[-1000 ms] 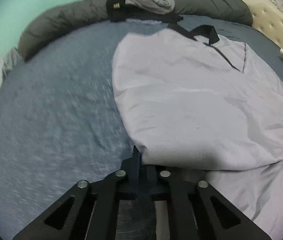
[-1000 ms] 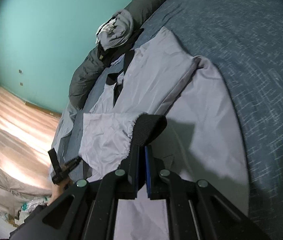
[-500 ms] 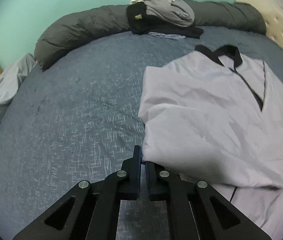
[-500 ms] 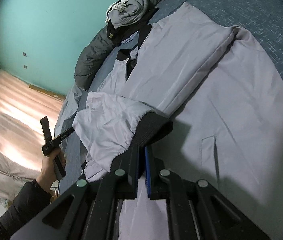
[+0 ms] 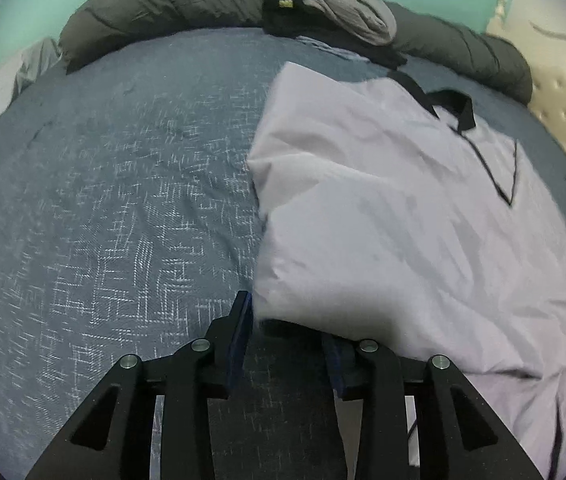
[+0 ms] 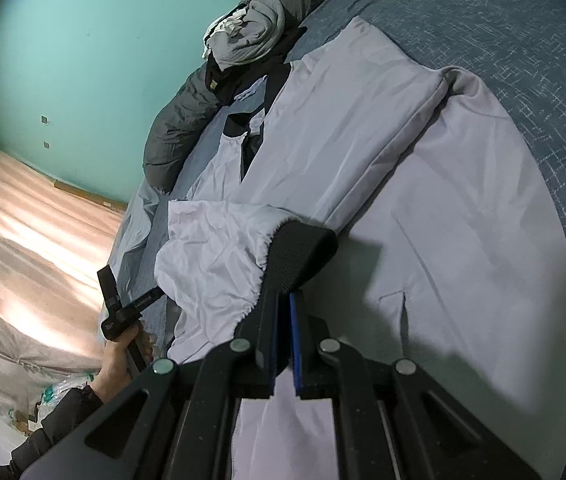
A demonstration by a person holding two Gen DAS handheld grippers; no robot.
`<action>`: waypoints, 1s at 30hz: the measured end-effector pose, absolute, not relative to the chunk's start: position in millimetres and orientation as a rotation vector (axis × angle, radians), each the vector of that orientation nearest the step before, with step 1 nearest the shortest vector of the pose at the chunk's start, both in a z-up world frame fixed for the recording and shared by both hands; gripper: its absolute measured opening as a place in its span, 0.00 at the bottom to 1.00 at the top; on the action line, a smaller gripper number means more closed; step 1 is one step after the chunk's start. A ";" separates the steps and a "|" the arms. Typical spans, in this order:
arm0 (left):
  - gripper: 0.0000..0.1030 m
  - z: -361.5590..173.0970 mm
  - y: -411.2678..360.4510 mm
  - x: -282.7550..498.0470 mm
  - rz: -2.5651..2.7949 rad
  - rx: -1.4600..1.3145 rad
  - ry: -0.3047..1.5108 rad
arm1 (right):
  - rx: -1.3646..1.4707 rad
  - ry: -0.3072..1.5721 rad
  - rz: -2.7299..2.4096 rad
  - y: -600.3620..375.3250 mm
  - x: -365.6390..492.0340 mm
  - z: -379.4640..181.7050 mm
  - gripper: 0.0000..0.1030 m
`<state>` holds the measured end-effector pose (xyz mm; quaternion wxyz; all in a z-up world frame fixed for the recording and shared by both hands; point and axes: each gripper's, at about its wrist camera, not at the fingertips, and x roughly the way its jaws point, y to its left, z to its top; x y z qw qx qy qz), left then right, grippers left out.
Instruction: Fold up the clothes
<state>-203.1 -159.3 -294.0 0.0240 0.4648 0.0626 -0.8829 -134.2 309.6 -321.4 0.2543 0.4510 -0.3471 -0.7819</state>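
- Garment: a pale lilac jacket (image 5: 403, 220) with black collar and black trim is laid flat on the bed (image 5: 123, 220), on the half toward the headboard side. One side panel is seen folded over the body, forming a long straight fold edge in the right wrist view.
- Sleeve (image 6: 219, 252): the same lilac cloth, ending in a black ribbed cuff (image 6: 299, 256); it is held raised above the jacket front.
- Left tool (image 5: 287, 336): the jaws are parted wide, nothing being held between them. The tool is placed at the near corner of the folded jacket, whose edge lies over the right-hand finger. The view is slightly blurred.
- Right tool (image 6: 283, 320): the jaws are closed tight on the black ribbed cuff, which stands up from the fingertips.
- Bed cover: dark blue, flecked with white cross-hatching; it is bare on the left side of the jacket.
- Bolster (image 5: 163, 4): dark grey, padded, run along the far edge of the bed against a turquoise wall (image 6: 83, 60).
- Clothes pile (image 5: 323, 12): grey, black and white items, heaped on the bolster just beyond the jacket collar.
- Headboard (image 5: 563, 120): cream, tufted, seen at the far right.
- Hand (image 6: 119, 356): in a dark sleeve, gripping the handle of the left tool beside the bed.
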 end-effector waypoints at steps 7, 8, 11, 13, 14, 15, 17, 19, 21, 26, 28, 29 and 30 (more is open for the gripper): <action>0.04 -278.4 -152.9 -209.9 -2.734 1.384 0.077 | 1.189 -0.967 -2.145 314.7 -130.4 -315.0 0.05; 0.04 -276.4 -151.3 -211.0 -2.729 1.383 0.043 | 1.182 -0.967 -2.149 316.4 -128.4 -313.2 0.05; 0.04 -269.0 -151.4 -211.6 -2.725 1.353 -0.005 | 1.168 -0.949 -2.165 320.7 -120.4 -306.6 0.05; 0.04 -268.2 -149.5 -213.1 -2.727 1.367 -0.027 | 1.190 -0.924 -2.181 321.8 -115.0 -306.1 0.03; 0.04 -270.4 -147.7 -212.9 -2.731 1.391 -0.034 | 1.204 -0.918 -2.185 322.0 -113.9 -307.4 0.03; 0.04 -272.6 -145.9 -212.8 -2.735 1.414 -0.040 | 1.222 -0.921 -2.180 322.5 -113.0 -310.3 0.03; 0.07 -275.9 -143.1 -211.7 -2.738 1.452 -0.050 | 1.249 -0.933 -2.163 322.5 -112.6 -316.9 0.03; 0.08 -276.5 -142.6 -207.7 -2.725 1.459 -0.050 | 1.254 -0.955 -2.148 323.4 -113.7 -321.2 0.03; 0.14 -274.9 -144.3 -200.7 -2.705 1.452 -0.034 | 1.246 -0.966 -2.149 324.4 -118.7 -321.2 0.06; 0.41 -272.1 -154.7 -174.6 -2.667 1.410 0.127 | 1.242 -0.947 -2.187 325.0 -136.8 -316.0 0.36; 0.41 -272.3 -155.5 -166.4 -2.664 1.387 0.188 | 1.241 -0.939 -2.202 325.2 -144.0 -314.0 0.64; 0.41 -272.3 -154.8 -161.6 -2.664 1.373 0.216 | 1.240 -0.935 -2.210 325.3 -147.6 -312.9 0.64; 0.41 -273.4 -154.3 -156.8 -2.667 1.360 0.241 | 1.239 -0.930 -2.217 325.3 -151.0 -312.0 0.64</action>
